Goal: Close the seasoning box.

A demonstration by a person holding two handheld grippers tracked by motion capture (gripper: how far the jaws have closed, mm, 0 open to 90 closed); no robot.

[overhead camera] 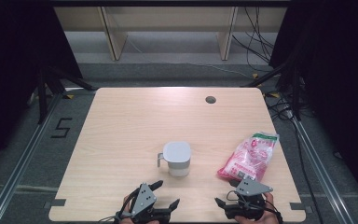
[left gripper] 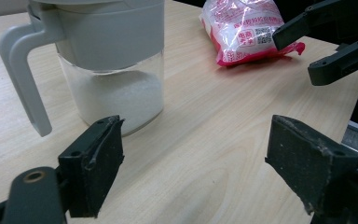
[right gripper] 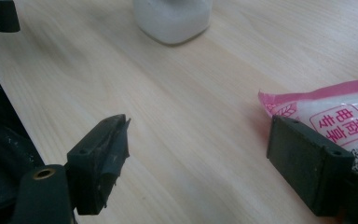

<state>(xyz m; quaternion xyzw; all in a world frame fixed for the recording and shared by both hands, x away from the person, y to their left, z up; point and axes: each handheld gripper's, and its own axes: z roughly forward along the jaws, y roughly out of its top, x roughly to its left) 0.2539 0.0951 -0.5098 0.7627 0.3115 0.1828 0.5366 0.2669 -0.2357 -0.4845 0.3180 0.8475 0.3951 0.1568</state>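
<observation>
A clear jug (overhead camera: pixel 177 159) with a grey square lid and grey side handle is seen upright near the middle of the counter (overhead camera: pixel 130 126), partly filled with white granules. A crinkled pink-and-white plastic bag (overhead camera: pixel 250 157) is laid flat to its right, well apart from it. The left gripper (overhead camera: pixel 166 193) is held at the counter's near edge, just before the jug, its fingers (left gripper: pixel 93 163) spread wide and empty. The right gripper (overhead camera: pixel 227 193) is held just short of the bag's near end, fingers (right gripper: pixel 100 158) likewise parted, nothing gripped. Bare pale wood-grain laminate lies between grippers and objects. A round grommet hole (overhead camera: pixel 210 99) is set near the far edge.
</observation>
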